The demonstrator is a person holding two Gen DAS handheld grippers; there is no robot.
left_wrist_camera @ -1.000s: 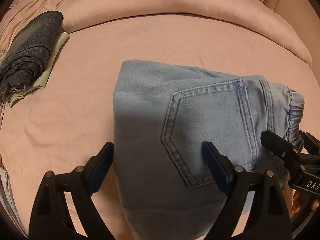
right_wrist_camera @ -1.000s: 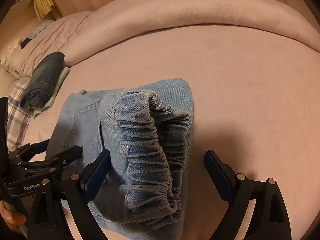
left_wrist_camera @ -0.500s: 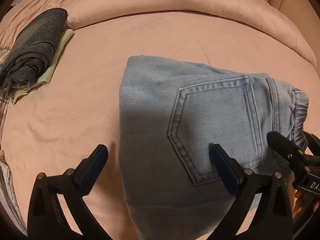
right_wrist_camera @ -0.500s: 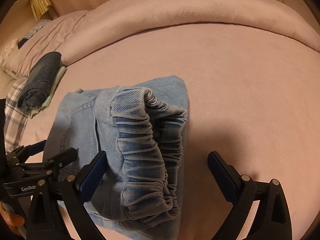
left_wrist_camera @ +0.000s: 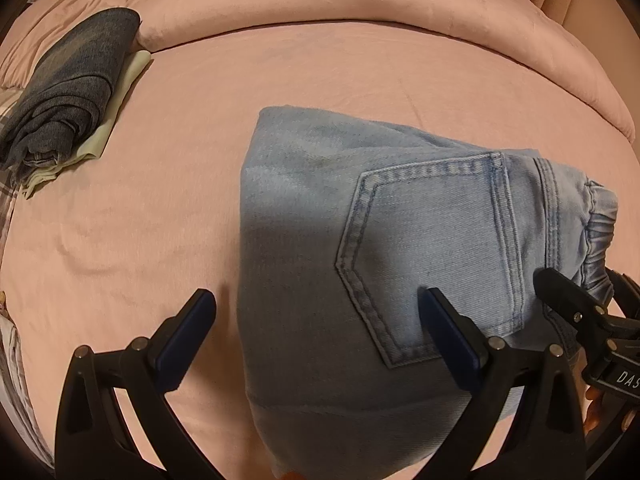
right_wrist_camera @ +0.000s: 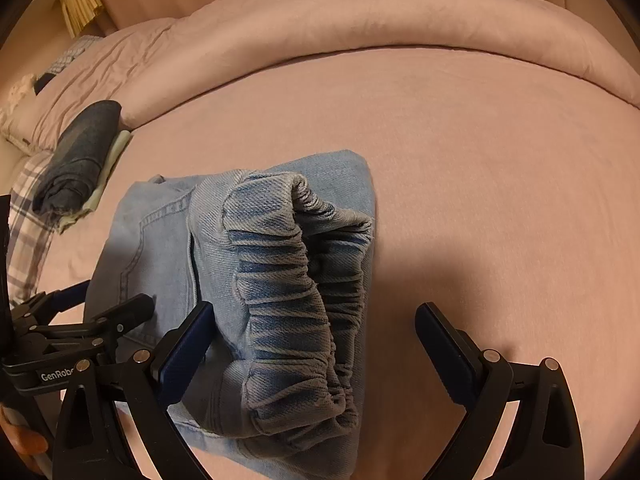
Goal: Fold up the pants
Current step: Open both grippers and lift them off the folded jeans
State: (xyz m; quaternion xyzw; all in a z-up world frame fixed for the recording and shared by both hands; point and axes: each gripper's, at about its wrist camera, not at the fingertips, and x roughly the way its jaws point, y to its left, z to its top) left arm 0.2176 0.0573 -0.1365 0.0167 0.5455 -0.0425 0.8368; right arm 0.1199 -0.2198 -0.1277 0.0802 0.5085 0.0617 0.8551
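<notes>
Light blue denim pants (left_wrist_camera: pixel 380 264) lie folded into a compact block on the pink bed, back pocket facing up; the right wrist view shows them end-on (right_wrist_camera: pixel 248 280), with the elastic waistband (right_wrist_camera: pixel 296 304) bunched on top. My left gripper (left_wrist_camera: pixel 316 332) is open and empty, hovering over the near edge of the pants. My right gripper (right_wrist_camera: pixel 316 344) is open and empty, hovering over the waistband end; it also shows at the right edge of the left wrist view (left_wrist_camera: pixel 580 312).
A stack of folded dark jeans on a pale green garment (left_wrist_camera: pixel 68 88) lies at the far left of the bed (left_wrist_camera: pixel 280 64), also in the right wrist view (right_wrist_camera: pixel 76 160). A rolled pink duvet (right_wrist_camera: pixel 400 12) runs along the back. Plaid fabric (right_wrist_camera: pixel 28 208) lies at the left edge.
Both grippers have drawn back slightly from the pants, staying open. The folded pants have not moved.
</notes>
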